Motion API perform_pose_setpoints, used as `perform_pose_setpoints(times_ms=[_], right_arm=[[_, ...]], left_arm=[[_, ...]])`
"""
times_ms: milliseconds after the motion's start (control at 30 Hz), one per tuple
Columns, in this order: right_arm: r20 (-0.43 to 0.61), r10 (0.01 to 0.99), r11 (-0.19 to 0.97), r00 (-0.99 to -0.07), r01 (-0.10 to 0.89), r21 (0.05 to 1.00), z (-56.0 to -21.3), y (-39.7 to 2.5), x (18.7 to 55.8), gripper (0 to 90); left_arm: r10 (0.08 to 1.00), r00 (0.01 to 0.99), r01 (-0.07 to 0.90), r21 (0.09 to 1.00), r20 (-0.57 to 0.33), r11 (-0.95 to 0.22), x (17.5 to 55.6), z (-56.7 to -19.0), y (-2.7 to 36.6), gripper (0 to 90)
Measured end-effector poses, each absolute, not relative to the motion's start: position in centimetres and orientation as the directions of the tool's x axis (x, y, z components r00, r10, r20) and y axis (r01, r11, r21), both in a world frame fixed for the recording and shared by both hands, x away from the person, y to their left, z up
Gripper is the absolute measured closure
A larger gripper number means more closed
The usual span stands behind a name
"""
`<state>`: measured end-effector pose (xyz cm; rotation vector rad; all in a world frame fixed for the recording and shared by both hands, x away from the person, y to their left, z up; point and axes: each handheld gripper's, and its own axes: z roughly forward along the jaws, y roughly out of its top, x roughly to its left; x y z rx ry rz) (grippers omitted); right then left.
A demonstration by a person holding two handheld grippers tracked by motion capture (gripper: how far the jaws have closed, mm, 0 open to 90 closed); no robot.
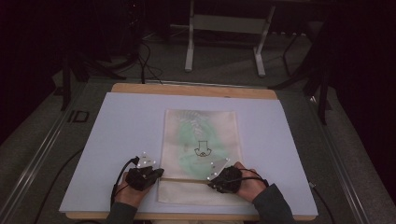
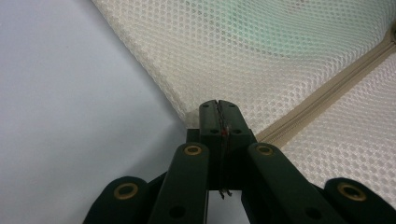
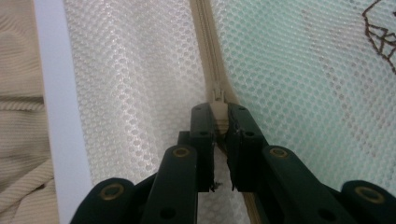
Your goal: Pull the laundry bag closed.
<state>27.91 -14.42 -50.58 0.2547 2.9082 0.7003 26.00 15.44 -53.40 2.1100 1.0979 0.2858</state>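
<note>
A white mesh bag (image 1: pixel 175 193) lies flat on the white board (image 1: pixel 121 130), with a pale green garment (image 1: pixel 187 140) inside it bearing a dark printed figure (image 1: pixel 201 150). A beige zipper (image 1: pixel 187 179) runs across the bag near its front end. My left gripper (image 1: pixel 159 172) is at the bag's left edge, where the zipper ends. In the left gripper view, the left gripper (image 2: pixel 218 106) is shut on the bag's edge (image 2: pixel 194 114). My right gripper (image 1: pixel 212 182) sits over the zipper further right. In the right gripper view, the right gripper (image 3: pixel 219 114) is shut on the zipper pull (image 3: pixel 218 95).
The white board rests on a wooden tabletop (image 1: pixel 187 89) and has bare room on both sides of the bag. A metal stand (image 1: pixel 224 28) and cables (image 1: pixel 144 60) are on the floor beyond the table. Beige ribbed cloth (image 3: pixel 18 93) shows past the board's edge.
</note>
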Motion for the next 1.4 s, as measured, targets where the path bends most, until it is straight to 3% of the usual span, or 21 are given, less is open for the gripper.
perform_pose_setpoints(times_ms=[1400], right_arm=[[-0.066,0.254,0.864,-0.965,0.196,0.464,-50.2,-17.6,27.8,82.2]], left_arm=[[0.781,0.612,0.618,0.692,-0.126,-0.372,26.0,-53.4,15.4,89.0]])
